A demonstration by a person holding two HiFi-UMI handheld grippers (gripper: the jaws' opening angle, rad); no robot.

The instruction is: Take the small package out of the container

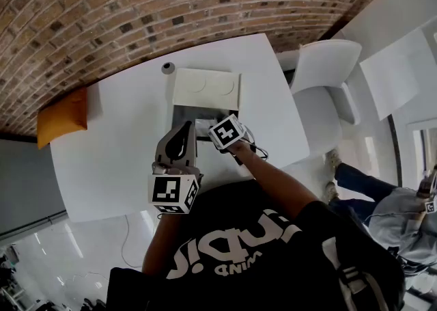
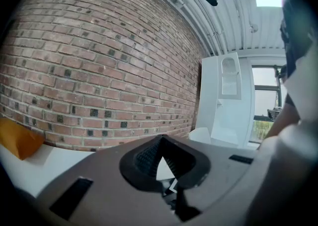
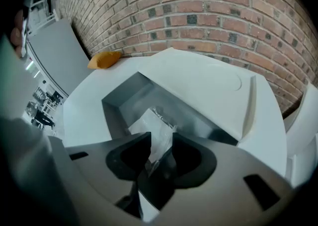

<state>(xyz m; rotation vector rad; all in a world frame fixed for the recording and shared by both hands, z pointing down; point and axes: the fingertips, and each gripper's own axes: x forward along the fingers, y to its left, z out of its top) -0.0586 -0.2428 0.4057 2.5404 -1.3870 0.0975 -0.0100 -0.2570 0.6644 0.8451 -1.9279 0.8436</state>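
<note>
An open grey container (image 3: 121, 102) stands on the white table (image 1: 123, 145), its cream lid (image 1: 205, 89) folded back toward the brick wall. Inside stands a small clear-plastic package (image 3: 149, 123). My right gripper (image 3: 161, 138) points steeply down into the container with one jaw on either side of the package's near edge; a gap remains and the film is not clearly pinched, so it is open. Its marker cube (image 1: 227, 132) sits over the container's near rim. My left gripper (image 1: 186, 127) rests just left of the container, held level, its tips (image 2: 160, 140) meeting with nothing between them.
An orange cushion (image 1: 61, 117) lies at the table's far left. A small round grey object (image 1: 168, 68) sits beyond the lid. A white chair (image 1: 324, 63) stands to the right of the table, and another person (image 1: 403, 214) sits at the right edge.
</note>
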